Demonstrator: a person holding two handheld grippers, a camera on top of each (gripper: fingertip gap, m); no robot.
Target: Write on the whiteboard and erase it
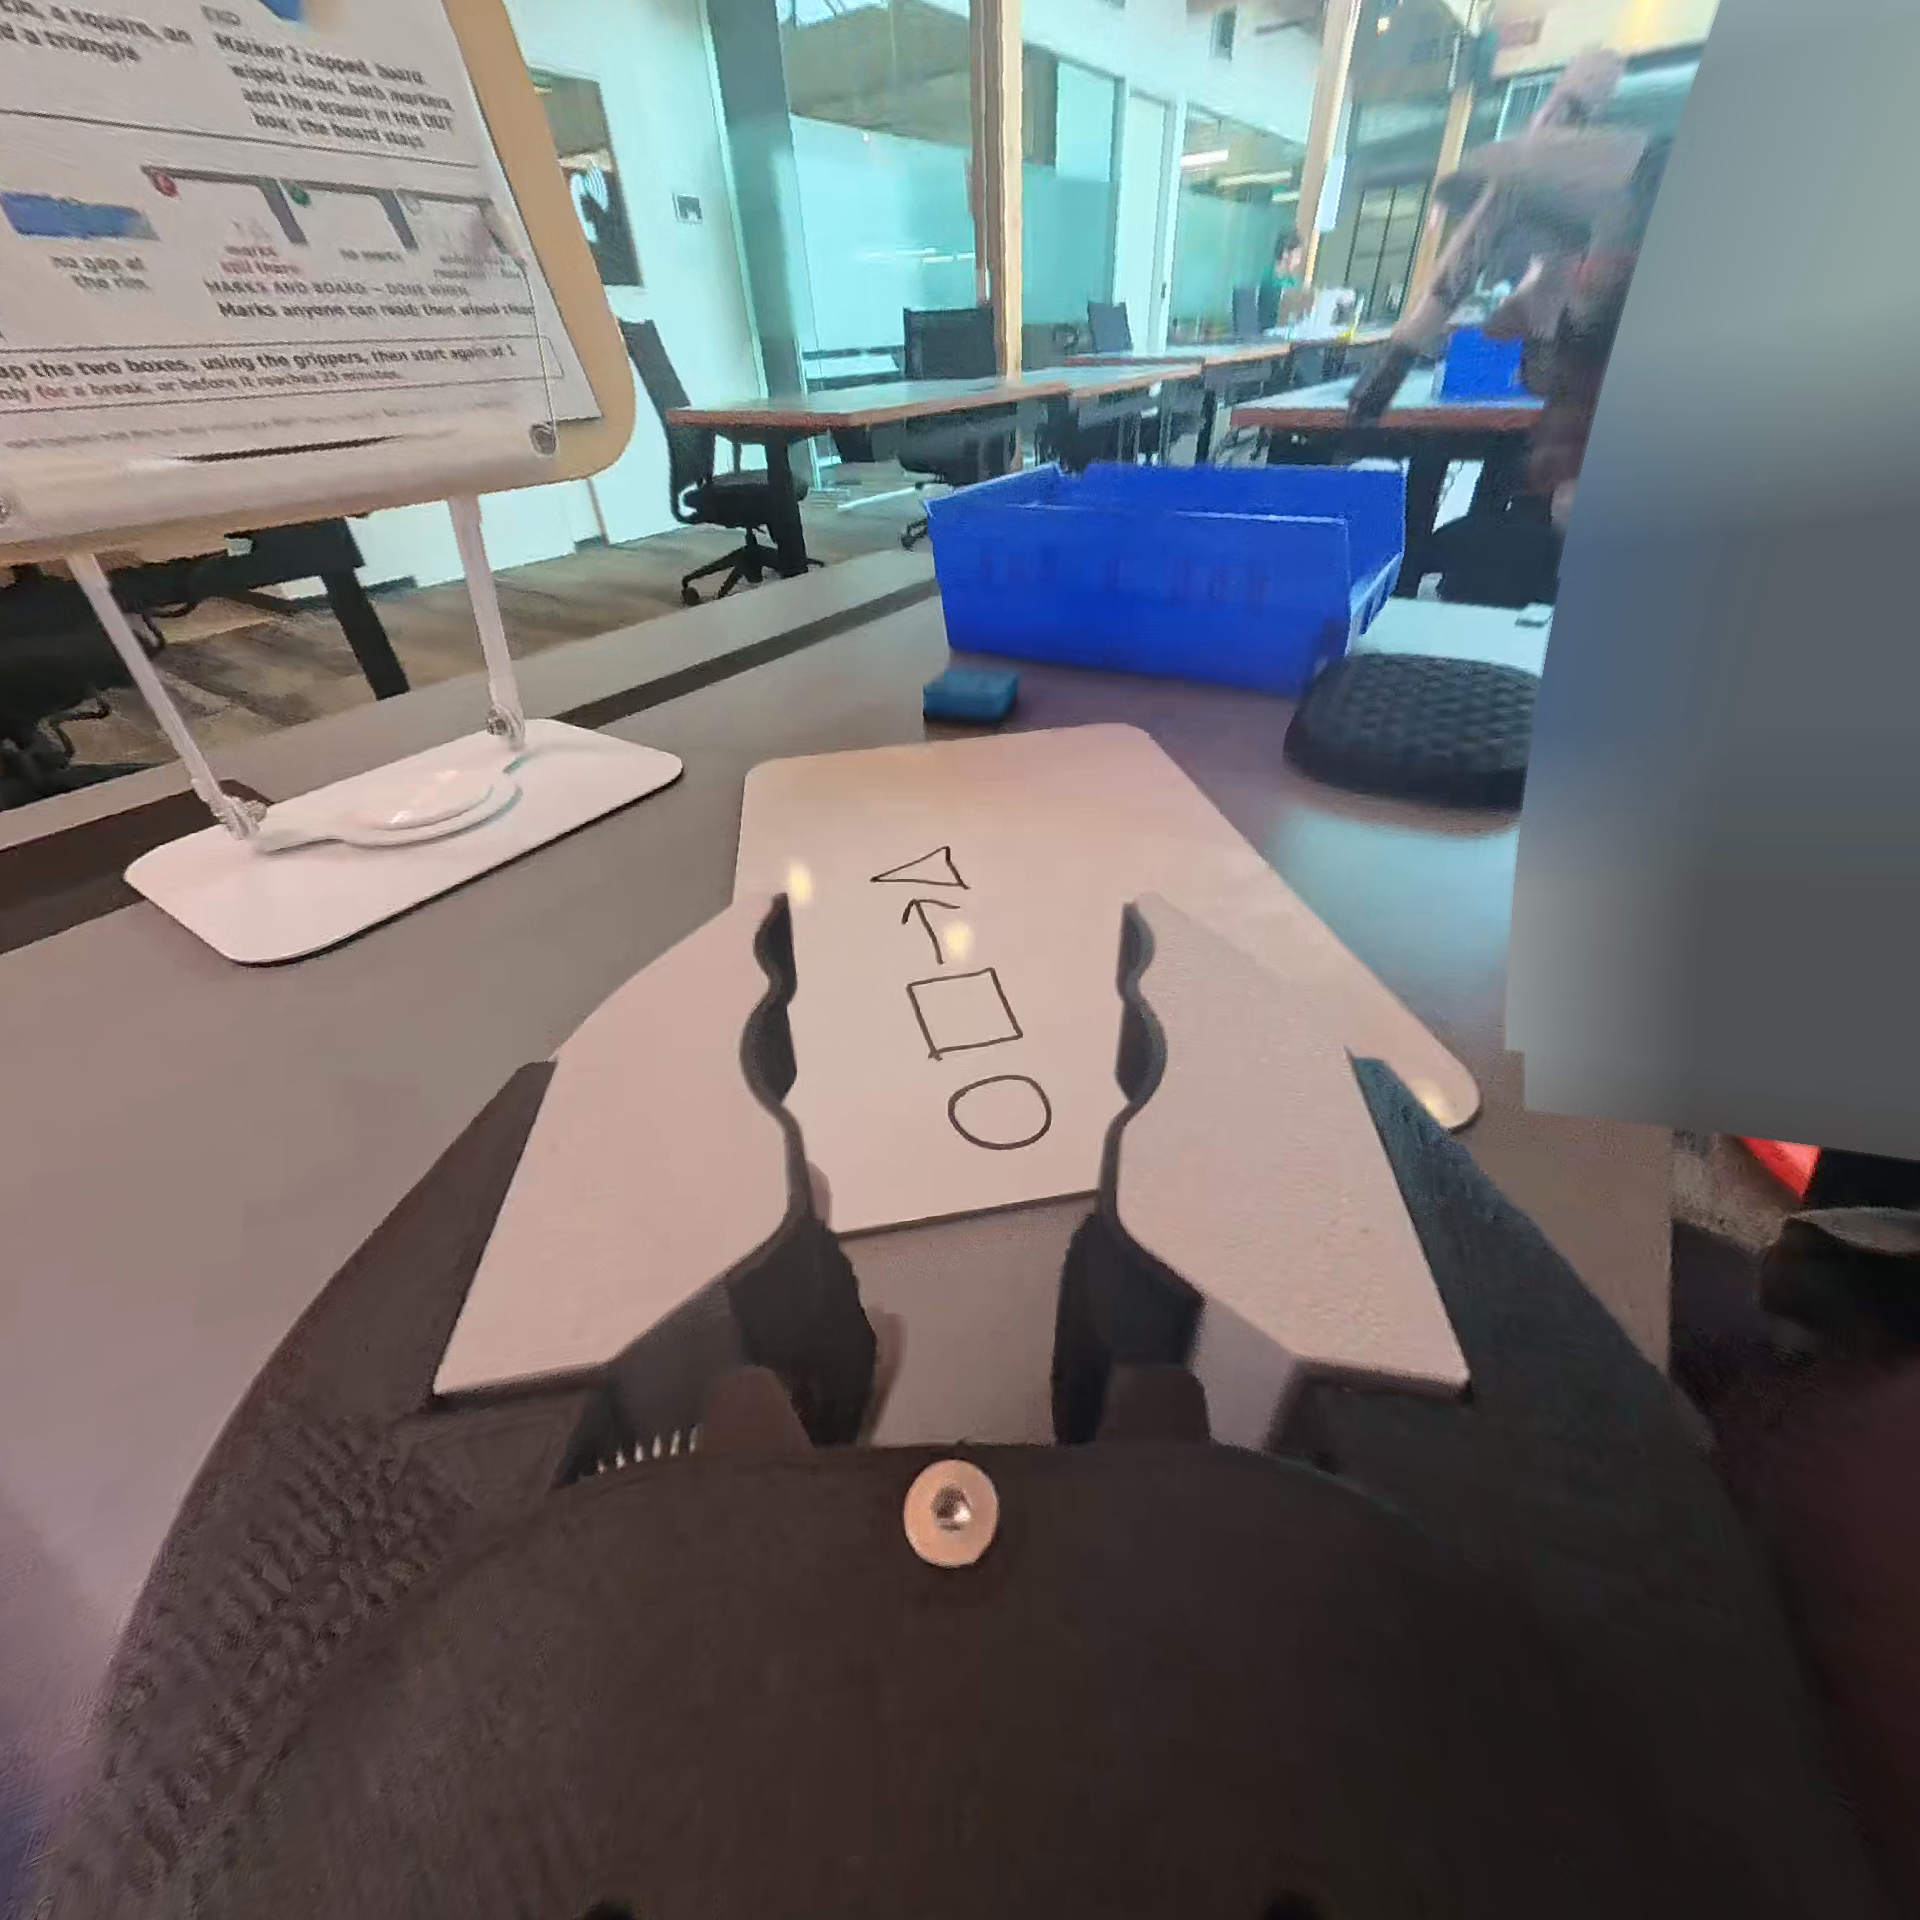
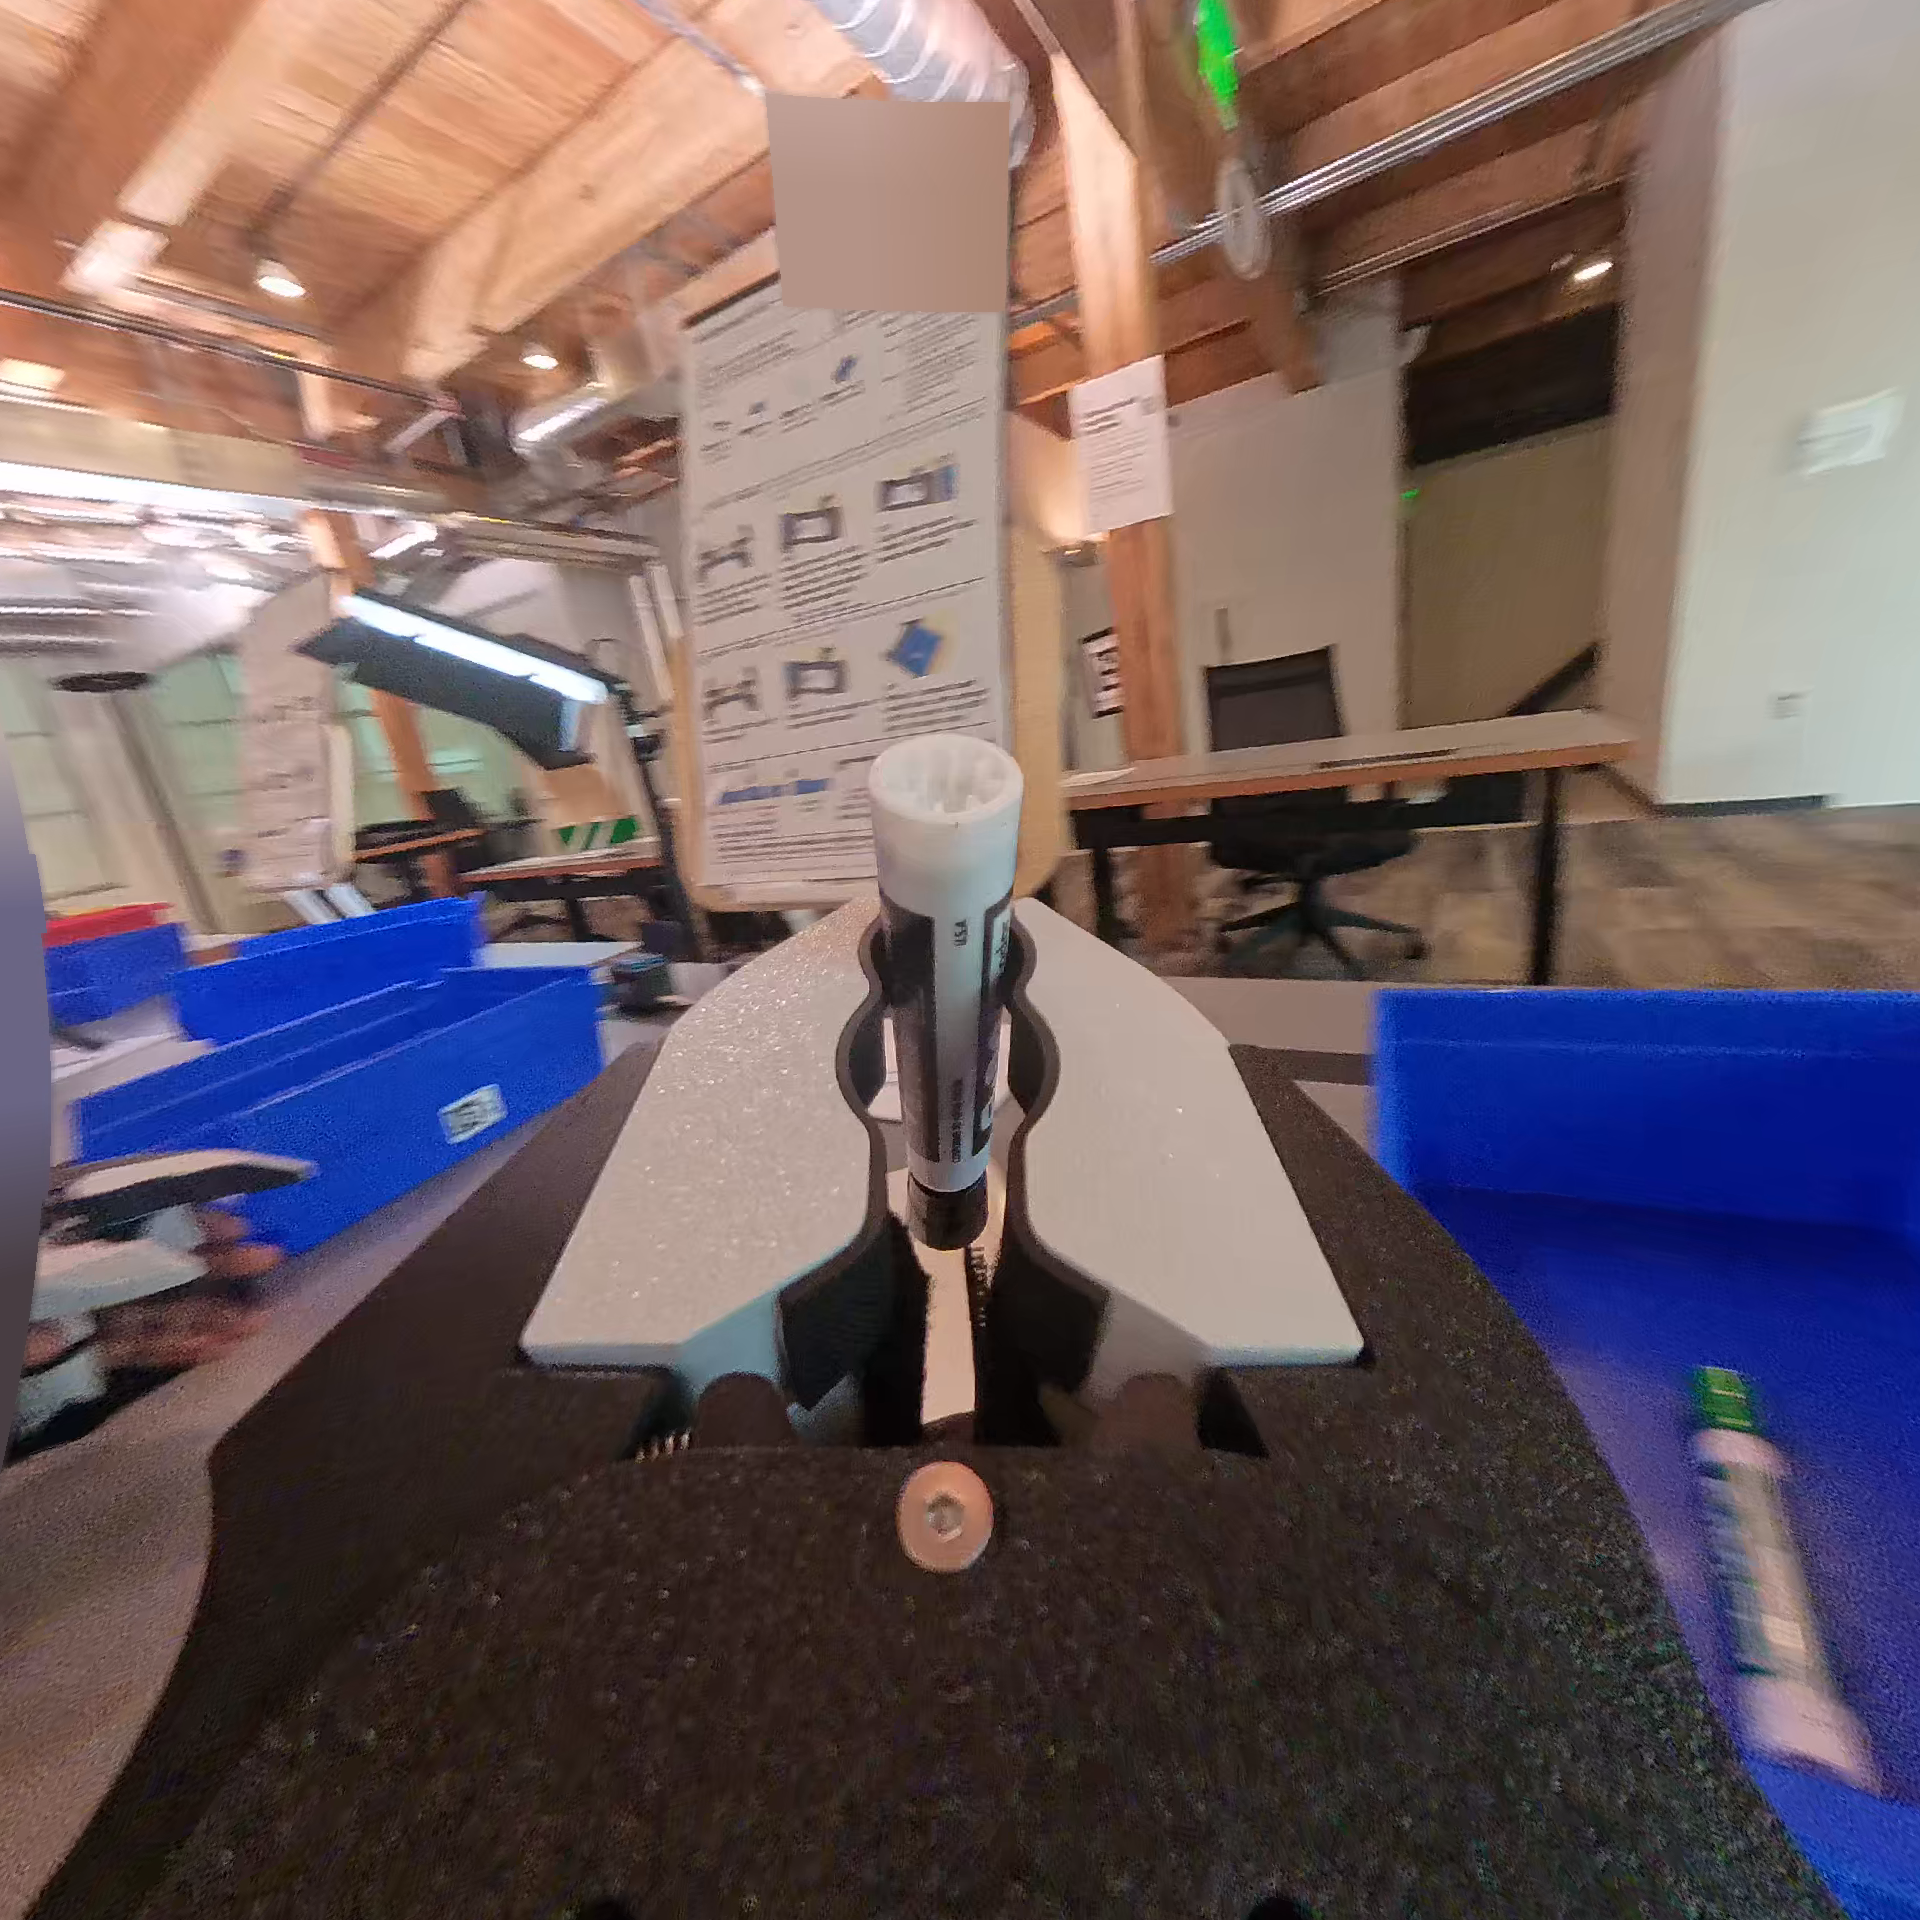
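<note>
Dark table (image 1: 312,1091), whiteboard (image 1: 1039,810), blue eraser (image 1: 971,694), blue bin (image 1: 1164,592), white stand base (image 1: 416,842)

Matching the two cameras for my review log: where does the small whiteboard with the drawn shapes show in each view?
Left wrist view: whiteboard flat on the desk, centre, under the open left tongs.
Right wrist view: not clearly in it.
Shared landmark: blue bin, likely the same one.

White whiteboard (image 1: 1039,831) lying flat on the grey table, black triangle, arrow, square and circle drawn in a row on it, blue eraser (image 1: 970,694) just beyond its far edge, black-and-white marker (image 2: 948,997) standing upright, white end on top
</note>
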